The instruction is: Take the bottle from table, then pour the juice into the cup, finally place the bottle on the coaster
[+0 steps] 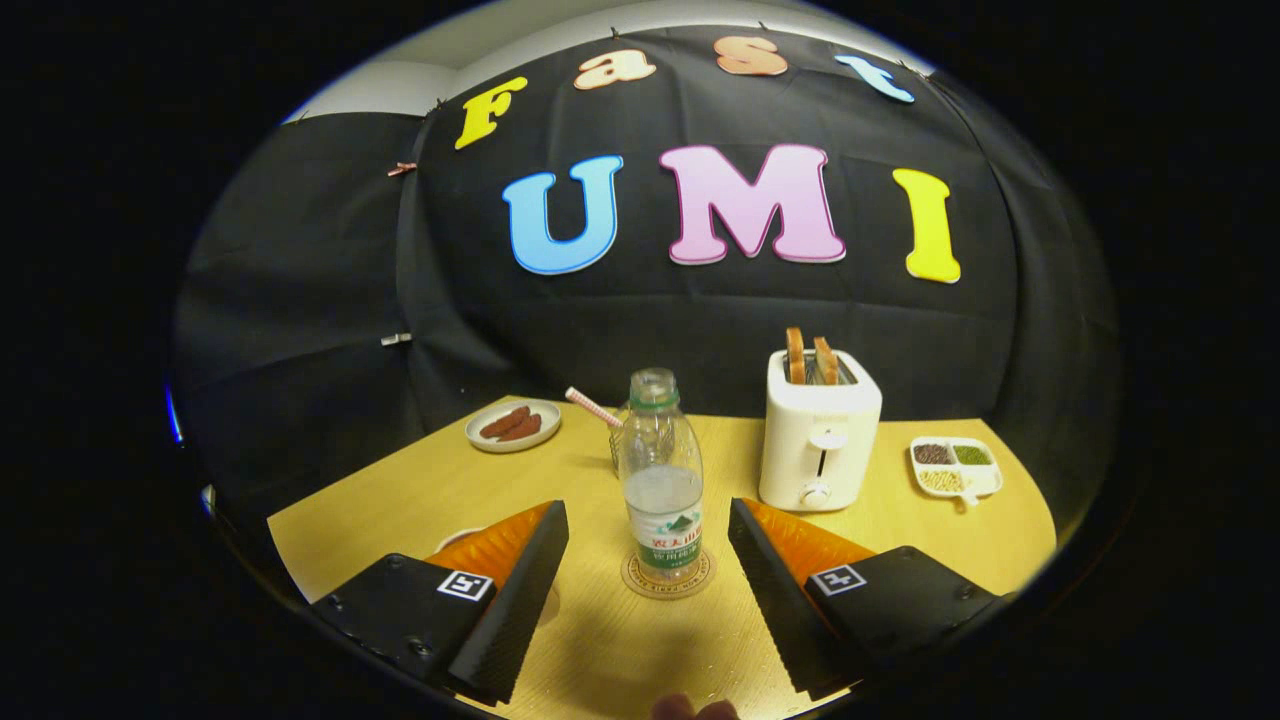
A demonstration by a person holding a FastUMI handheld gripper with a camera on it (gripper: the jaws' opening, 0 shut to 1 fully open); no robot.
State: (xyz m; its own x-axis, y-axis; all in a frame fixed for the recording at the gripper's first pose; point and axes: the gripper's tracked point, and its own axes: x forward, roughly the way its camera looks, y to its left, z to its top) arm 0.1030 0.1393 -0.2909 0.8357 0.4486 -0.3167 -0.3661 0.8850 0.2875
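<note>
Fingertips of a person (693, 709) are showing at the table's (400, 500) near edge, just behind the gripper (648, 550). Its fingers are standing wide apart, gripping nothing, with the bottle (660, 480) upright between and just ahead of them. That bottle is sitting on the round coaster (668, 578), uncapped and partly full, which suggests the placing step is done and the fingers are spread to let go. Its label is carrying green writing too small to read; the coaster's rim lettering is likewise unclear. Behind the bottle a cup (617, 447) with a striped straw (592, 406) is partly hiding. Farther back, a plate of sausages (513, 426) is lying toward the far left corner, a toaster (818, 430) holding bread and a divided dish of beans (955, 467) toward the far right.
</note>
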